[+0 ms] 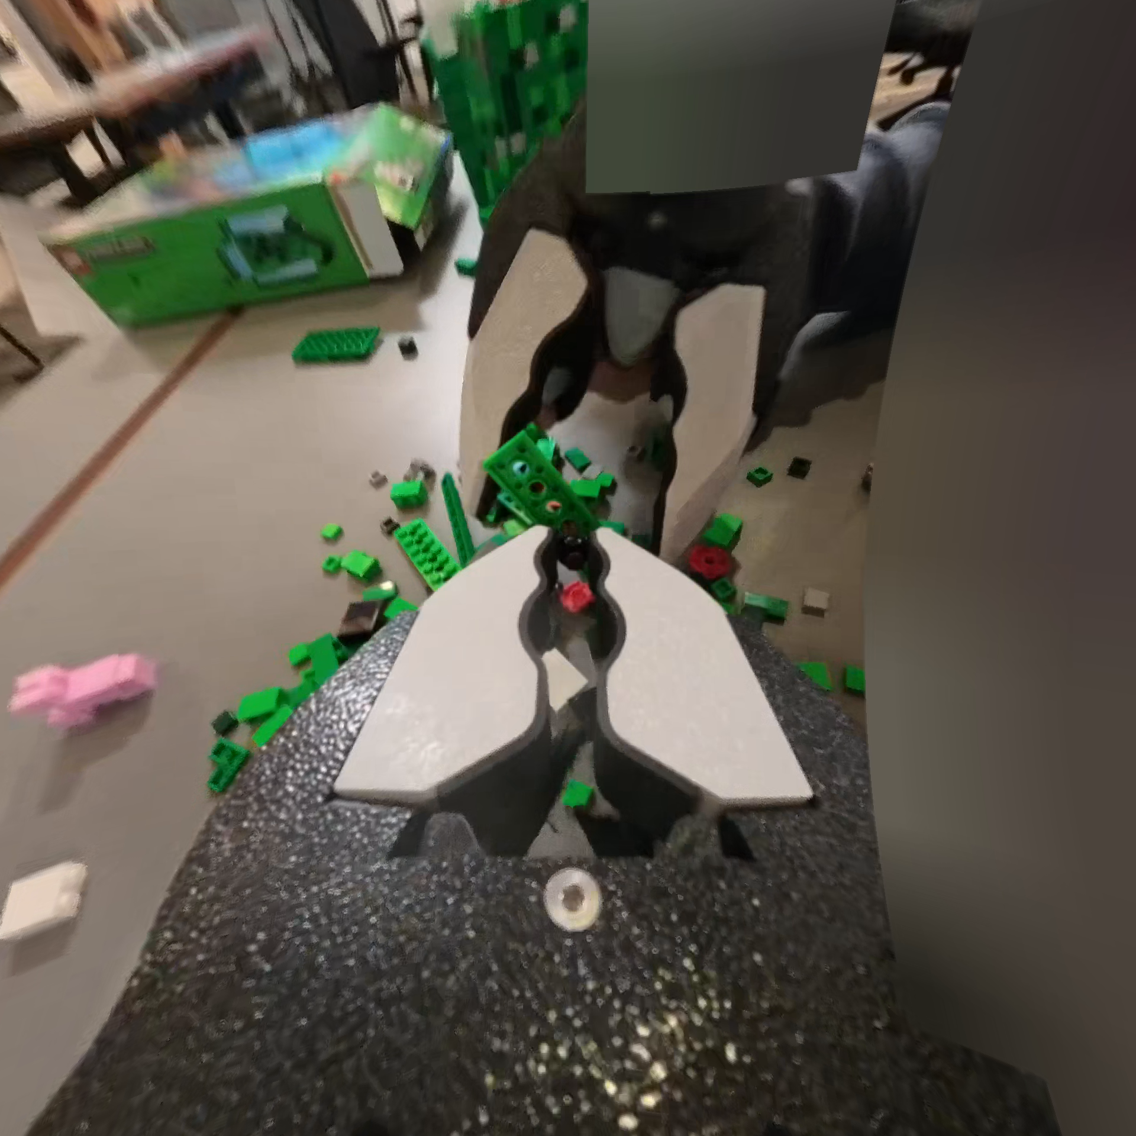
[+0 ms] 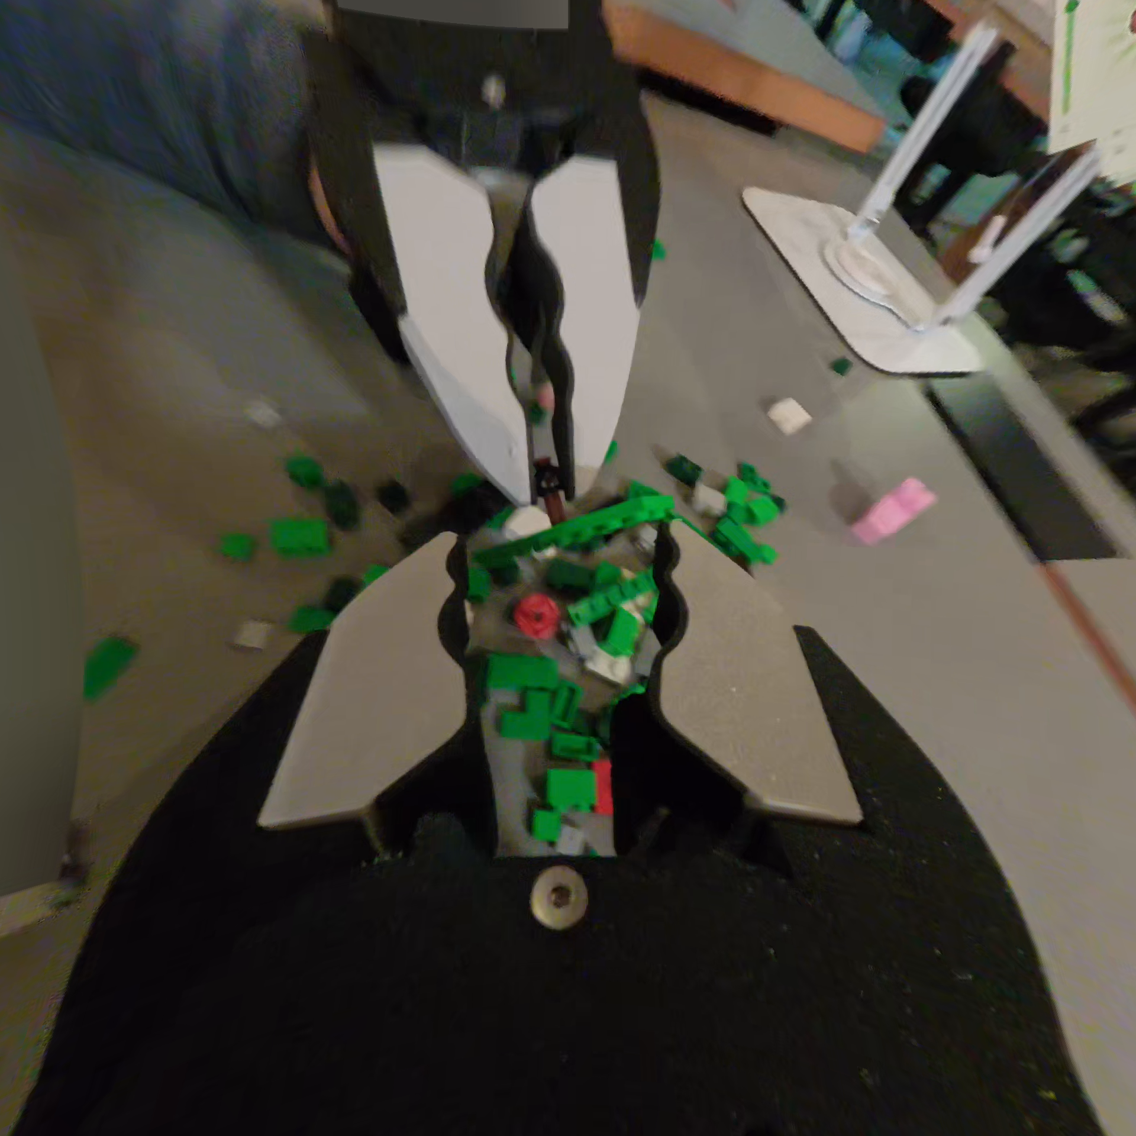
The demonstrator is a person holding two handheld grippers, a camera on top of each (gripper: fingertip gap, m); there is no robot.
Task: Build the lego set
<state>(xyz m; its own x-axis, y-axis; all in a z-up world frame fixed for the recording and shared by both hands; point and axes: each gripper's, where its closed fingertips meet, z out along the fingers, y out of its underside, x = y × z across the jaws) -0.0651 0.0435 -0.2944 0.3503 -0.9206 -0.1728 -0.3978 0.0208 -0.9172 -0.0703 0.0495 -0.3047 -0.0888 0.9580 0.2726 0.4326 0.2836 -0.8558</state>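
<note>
Grey surface point(image 1: 184, 492) strewn with green bricks point(image 1: 424, 547); left claw point(image 1: 571, 544) pinches a small dark piece point(image 2: 549, 485), right claw point(image 2: 556, 541) gapes empty; background blurred.

A white monitor stand point(image 2: 873, 289) sits on the grey table point(image 2: 799, 615) (a person's sleeve point(image 2: 153, 104) behind).

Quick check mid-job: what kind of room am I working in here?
Probably an office or lab workspace, not a home playroom. The long grey table carries a monitor stand on a flat base, more desks stand behind the green Lego box, and loose green bricks litter the surface.
</note>
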